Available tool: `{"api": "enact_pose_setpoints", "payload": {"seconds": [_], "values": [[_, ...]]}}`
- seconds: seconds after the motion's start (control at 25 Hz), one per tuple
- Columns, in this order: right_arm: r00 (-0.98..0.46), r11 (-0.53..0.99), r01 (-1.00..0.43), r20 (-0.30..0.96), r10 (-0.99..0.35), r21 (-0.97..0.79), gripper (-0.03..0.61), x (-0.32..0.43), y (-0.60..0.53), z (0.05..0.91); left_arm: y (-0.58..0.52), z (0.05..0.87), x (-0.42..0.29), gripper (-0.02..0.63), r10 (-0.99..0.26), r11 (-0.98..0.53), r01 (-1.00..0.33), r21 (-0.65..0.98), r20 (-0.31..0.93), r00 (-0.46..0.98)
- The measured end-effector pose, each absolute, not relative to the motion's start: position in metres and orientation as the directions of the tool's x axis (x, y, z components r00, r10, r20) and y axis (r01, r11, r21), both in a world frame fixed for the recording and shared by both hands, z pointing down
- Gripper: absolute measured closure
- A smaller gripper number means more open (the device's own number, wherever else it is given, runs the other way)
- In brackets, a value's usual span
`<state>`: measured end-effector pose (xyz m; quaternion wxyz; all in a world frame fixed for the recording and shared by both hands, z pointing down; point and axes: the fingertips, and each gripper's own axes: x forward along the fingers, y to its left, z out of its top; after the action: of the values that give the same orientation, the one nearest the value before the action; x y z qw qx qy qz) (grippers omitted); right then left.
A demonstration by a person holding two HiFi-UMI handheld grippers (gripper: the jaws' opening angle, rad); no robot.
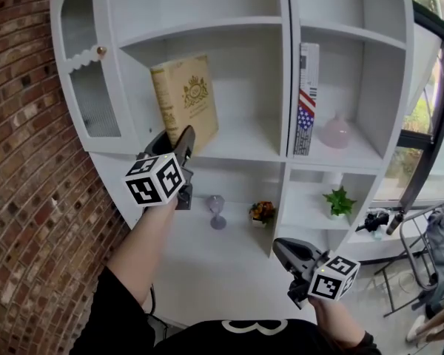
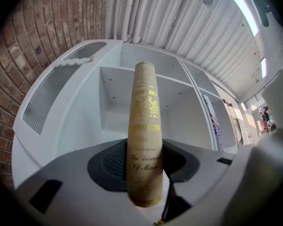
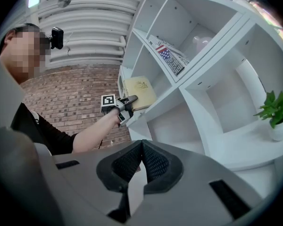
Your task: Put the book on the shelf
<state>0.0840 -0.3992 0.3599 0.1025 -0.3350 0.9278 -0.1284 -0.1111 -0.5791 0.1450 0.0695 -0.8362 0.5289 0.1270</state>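
In the head view, the left gripper (image 1: 183, 140) reaches up to the white shelf unit (image 1: 207, 22) and holds a tan book (image 1: 185, 96) by its lower corner. The book stands tilted in the open compartment just right of the small cabinet door (image 1: 89, 87) (whether its bottom edge touches the board I cannot tell). One compartment to the right are a flag-covered book (image 1: 306, 98) and a pink vase (image 1: 336, 133). Lower down sit a purple glass (image 1: 217, 211), a little pot of flowers (image 1: 262, 211) and a green plant (image 1: 340, 202). The right gripper (image 1: 283, 250) hangs low, well apart from the shelves. A brick wall (image 1: 22, 198) runs along the left.

In the left gripper view, the book's spine rises upright between the jaws, whose pads press on it from both sides at a middling width, with the shelf compartment behind it.

In the right gripper view, the jaws are closed, their pads meeting at the tips with nothing between them. Beyond them the person's arm (image 3: 85, 135) stretches to the shelf, with the tan book at the compartment's front edge
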Motion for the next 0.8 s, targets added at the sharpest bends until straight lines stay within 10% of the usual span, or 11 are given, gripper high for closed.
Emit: {"api": "enact_pose_setpoints", "payload": {"seconds": [0.8], "values": [[-0.716,0.703,-0.633,-0.099,-0.691,-0.325,0.566,0.110,-0.405,0.371,-0.642,0.156,-0.096,0.426,-0.944,-0.276,-0.961,-0.027,-0.177,0.277]]}}
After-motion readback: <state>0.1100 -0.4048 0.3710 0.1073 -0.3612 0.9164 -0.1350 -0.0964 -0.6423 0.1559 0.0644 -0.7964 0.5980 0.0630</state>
